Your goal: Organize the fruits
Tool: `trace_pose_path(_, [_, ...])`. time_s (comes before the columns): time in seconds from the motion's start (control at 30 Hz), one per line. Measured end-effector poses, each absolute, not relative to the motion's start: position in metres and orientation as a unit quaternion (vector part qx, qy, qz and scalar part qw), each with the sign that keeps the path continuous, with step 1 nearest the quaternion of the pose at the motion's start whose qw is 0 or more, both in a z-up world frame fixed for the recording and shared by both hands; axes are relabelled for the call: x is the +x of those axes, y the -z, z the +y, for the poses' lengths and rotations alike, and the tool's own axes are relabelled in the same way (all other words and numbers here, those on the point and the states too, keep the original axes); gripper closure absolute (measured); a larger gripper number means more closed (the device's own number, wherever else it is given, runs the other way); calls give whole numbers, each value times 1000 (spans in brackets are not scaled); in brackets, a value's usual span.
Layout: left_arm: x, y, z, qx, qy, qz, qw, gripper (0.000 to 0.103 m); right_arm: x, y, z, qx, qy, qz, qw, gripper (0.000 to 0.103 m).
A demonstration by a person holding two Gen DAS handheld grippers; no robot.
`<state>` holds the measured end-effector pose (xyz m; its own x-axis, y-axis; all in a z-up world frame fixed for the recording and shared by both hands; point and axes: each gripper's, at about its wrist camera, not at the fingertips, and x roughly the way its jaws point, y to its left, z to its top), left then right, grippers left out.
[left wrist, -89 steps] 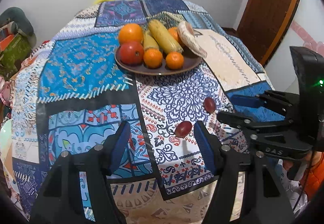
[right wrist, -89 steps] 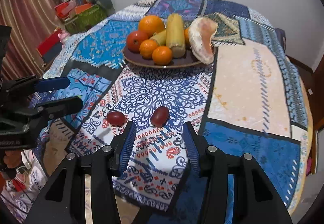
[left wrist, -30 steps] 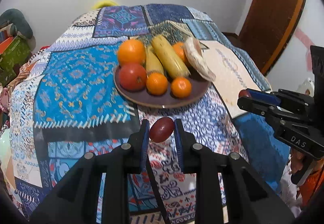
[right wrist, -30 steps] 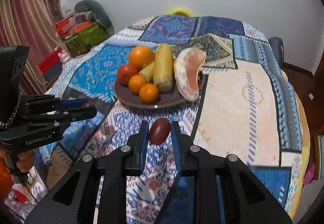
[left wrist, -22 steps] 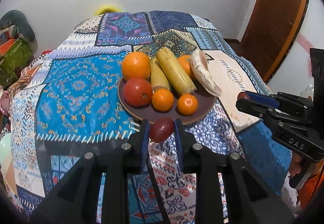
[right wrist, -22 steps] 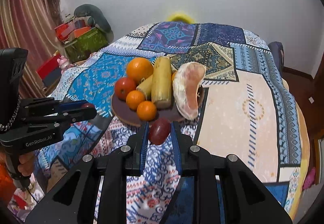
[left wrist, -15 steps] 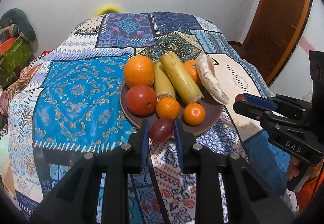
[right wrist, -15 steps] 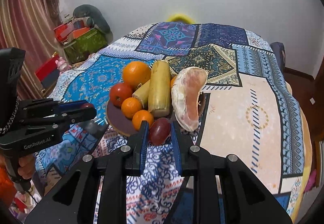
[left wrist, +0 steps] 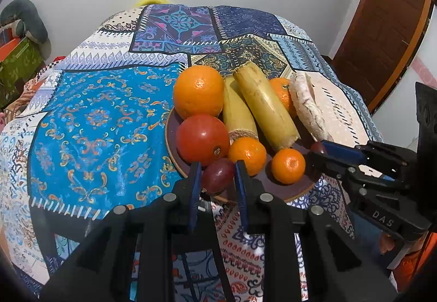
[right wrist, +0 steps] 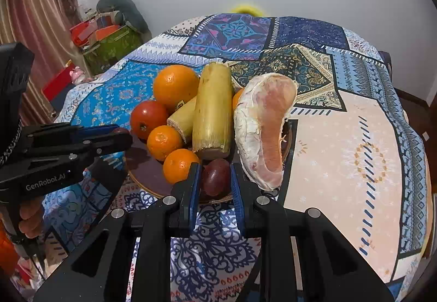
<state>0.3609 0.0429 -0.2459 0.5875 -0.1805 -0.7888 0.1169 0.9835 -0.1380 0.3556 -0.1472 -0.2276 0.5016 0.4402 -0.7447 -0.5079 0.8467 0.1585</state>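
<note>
A brown plate on the patterned tablecloth holds oranges, a red tomato, two yellow cane pieces and a pomelo wedge. My left gripper is shut on a dark red grape just over the plate's near rim, in front of the tomato. My right gripper is shut on a second dark red grape over the plate's front edge, between a small orange and the pomelo wedge. Each gripper shows in the other's view, the right and the left.
The round table is covered with a patchwork cloth. A brown door stands at the right. Boxes and a cushion lie beyond the table's left side. A white wall is behind.
Both grippers, each holding its grape, have moved forward from above the cloth to the plate's near rim. The plate and its fruit have not moved.
</note>
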Motion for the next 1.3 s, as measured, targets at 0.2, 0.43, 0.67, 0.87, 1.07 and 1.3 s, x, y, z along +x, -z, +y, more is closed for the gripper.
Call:
trace_pose_path(0.2, [367,253,41,-38,89,450,888,79,360,232,-147,-41,-271,421,865,83])
trace_pose_path(0.43, [365,255,42,-43,82,459,884,79,362,234,-147,-42,-267,425,864,82])
trace_pose_path(0.67, [350,238,39,-39,86,438,894,61,357,226,-150,-35,-266,428,863,75])
trace_pose_path(0.87, [323,198,36,-20,78,394,916,60,341,201,-161,-27,-260,410,874,75])
trace_pose_path(1.07, [271,130,36,-9,60,310,949,60,308,145,-181,-9,-248,348,904,75])
trace_pose_path(1.3, [185,57,33,3,47,209,977,59,239,65,-194,-4,-256,247,935,75])
